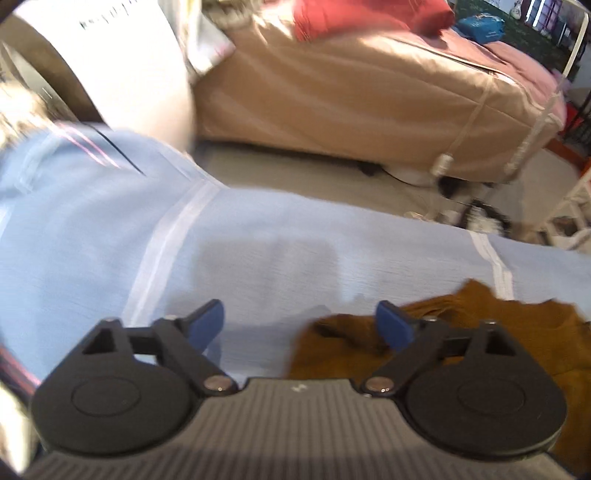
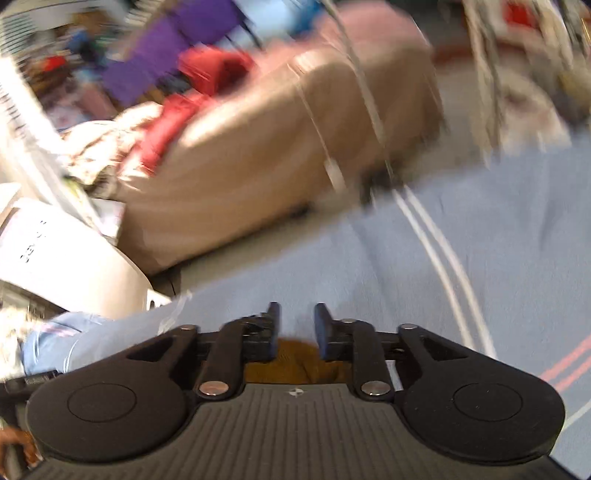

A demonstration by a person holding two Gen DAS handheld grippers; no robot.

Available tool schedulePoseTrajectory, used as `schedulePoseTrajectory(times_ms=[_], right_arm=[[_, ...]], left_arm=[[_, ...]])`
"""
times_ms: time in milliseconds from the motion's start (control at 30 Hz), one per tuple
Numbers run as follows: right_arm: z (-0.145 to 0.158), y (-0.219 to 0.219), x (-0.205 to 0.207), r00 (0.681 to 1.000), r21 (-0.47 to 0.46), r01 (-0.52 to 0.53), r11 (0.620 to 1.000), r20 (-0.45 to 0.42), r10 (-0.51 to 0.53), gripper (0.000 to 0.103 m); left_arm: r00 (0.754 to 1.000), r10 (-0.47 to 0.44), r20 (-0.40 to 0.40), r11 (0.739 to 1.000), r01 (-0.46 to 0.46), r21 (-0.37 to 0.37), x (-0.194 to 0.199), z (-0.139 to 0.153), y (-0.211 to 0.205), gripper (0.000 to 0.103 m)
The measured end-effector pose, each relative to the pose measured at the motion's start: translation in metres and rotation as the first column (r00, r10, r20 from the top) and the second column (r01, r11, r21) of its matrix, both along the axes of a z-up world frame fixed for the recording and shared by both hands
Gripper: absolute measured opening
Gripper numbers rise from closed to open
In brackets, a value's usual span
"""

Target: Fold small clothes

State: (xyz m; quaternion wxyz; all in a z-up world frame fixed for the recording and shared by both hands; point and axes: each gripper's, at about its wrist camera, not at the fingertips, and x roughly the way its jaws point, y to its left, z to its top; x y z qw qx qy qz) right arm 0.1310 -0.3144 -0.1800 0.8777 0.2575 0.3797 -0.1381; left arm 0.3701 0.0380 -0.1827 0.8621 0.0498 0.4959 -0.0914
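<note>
While left gripper (image 1: pixel 299 325) gapes, brown garment (image 1: pixel 480 332) lies under right finger.

Tan bed (image 1: pixel 351 110), red pillow (image 1: pixel 369 16) atop.

One brown garment (image 1: pixel 480 347) lies on one light blue sheet (image 1: pixel 258 258). Two grippers, one per view (image 1: pixel 299 325) (image 2: pixel 297 326). One tan bed (image 1: pixel 351 110), far, with one red pillow (image 1: pixel 369 14).
</note>
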Motion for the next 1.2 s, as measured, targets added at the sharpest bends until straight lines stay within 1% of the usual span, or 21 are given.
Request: schedulePoseTrajectory(times_ms=[67,100,200,233,300,367,400,433,467,500,567,600,633,667,700,767,900,967,1033,1100,1200], right_arm=[[0.005,0.013,0.000,0.993,-0.050,-0.115,0.992,0.004,0.115,0.048],[0.004,0.022,0.000,0.980,-0.054,-0.198,0.979,-0.016,0.197,0.046],[-0.009,0.057,-0.001,0.908,-0.094,-0.416,0.904,-0.098,0.407,0.041],[-0.015,0.066,-0.002,0.882,-0.100,-0.466,0.879,-0.124,0.454,0.041],[-0.028,0.074,-0.001,0.861,-0.111,-0.500,0.859,-0.176,0.478,0.040],[-0.040,0.069,0.006,0.863,-0.127,-0.481,0.867,-0.241,0.443,0.037],[-0.045,0.064,0.009,0.873,-0.154,-0.453,0.878,-0.276,0.402,0.037],[-0.047,0.057,0.012,0.886,-0.182,-0.421,0.889,-0.293,0.360,0.037],[-0.048,0.047,0.013,0.899,-0.195,-0.387,0.901,-0.298,0.322,0.033],[-0.048,0.036,0.015,0.909,-0.191,-0.356,0.915,-0.297,0.291,0.034],[-0.046,0.019,0.015,0.917,-0.181,-0.322,0.929,-0.302,0.259,0.031],[-0.042,0.013,0.013,0.920,-0.201,-0.316,0.927,-0.304,0.247,0.033],[-0.036,0.009,0.010,0.925,-0.248,-0.298,0.922,-0.315,0.214,0.041],[-0.030,0.007,0.006,0.933,-0.278,-0.272,0.921,-0.310,0.182,0.047],[-0.022,0.003,0.000,0.944,-0.264,-0.257,0.930,-0.275,0.183,0.047],[-0.011,0.002,-0.014,0.949,-0.183,-0.276,0.944,-0.209,0.237,0.045],[-0.005,0.019,-0.044,0.937,-0.112,-0.302,0.947,-0.219,0.273,0.046],[-0.009,0.028,-0.058,0.935,-0.073,-0.294,0.953,-0.227,0.271,0.046],[-0.017,0.035,-0.069,0.933,-0.030,-0.285,0.958,-0.238,0.270,0.042],[-0.025,0.037,-0.072,0.935,-0.016,-0.273,0.962,-0.239,0.262,0.037],[-0.028,0.038,-0.064,0.949,-0.021,-0.249,0.968,-0.203,0.240,0.037]], left_arm=[[0.998,-0.053,0.033,0.998,0.053,-0.017,-0.018,0.007,0.000,0.092],[0.995,-0.093,0.042,0.995,0.094,-0.025,-0.030,0.011,-0.001,0.089],[0.974,-0.218,0.053,0.976,0.218,0.015,-0.065,0.007,-0.019,0.087],[0.970,-0.239,0.039,0.971,0.239,0.025,-0.072,0.000,-0.027,0.086],[0.973,-0.230,-0.003,0.972,0.230,0.043,-0.078,-0.016,-0.034,0.086],[0.984,-0.177,-0.035,0.980,0.179,0.086,-0.074,-0.033,-0.032,0.086],[0.988,-0.152,-0.039,0.981,0.156,0.112,-0.072,-0.040,-0.029,0.086],[0.990,-0.133,-0.037,0.982,0.137,0.131,-0.068,-0.043,-0.025,0.092],[0.992,-0.118,-0.037,0.983,0.122,0.134,-0.063,-0.045,-0.019,0.096],[0.994,-0.103,-0.037,0.985,0.107,0.137,-0.058,-0.046,-0.013,0.101],[0.998,-0.057,-0.024,0.985,0.060,0.163,-0.049,-0.044,0.002,0.102],[1.000,-0.019,-0.016,0.986,0.022,0.163,-0.045,-0.040,0.010,0.102],[1.000,0.014,-0.006,0.988,-0.013,0.156,-0.042,-0.034,0.022,0.102],[0.999,0.037,0.004,0.989,-0.037,0.143,-0.041,-0.029,0.030,0.102],[0.998,0.060,0.012,0.988,-0.061,0.141,-0.040,-0.025,0.037,0.102],[0.996,0.093,0.007,0.983,-0.093,0.161,-0.043,-0.018,0.048,0.102],[0.999,0.047,-0.007,0.996,-0.046,0.082,-0.080,-0.006,0.047,0.102],[1.000,0.004,-0.017,0.998,-0.003,0.060,-0.110,-0.005,0.037,0.102],[0.999,-0.032,-0.026,0.999,0.033,0.033,-0.143,-0.005,0.026,0.102],[0.996,-0.078,-0.045,0.997,0.078,0.013,-0.178,-0.008,0.009,0.102],[0.986,-0.135,-0.102,0.990,0.130,-0.048,-0.219,-0.011,-0.016,0.102]])
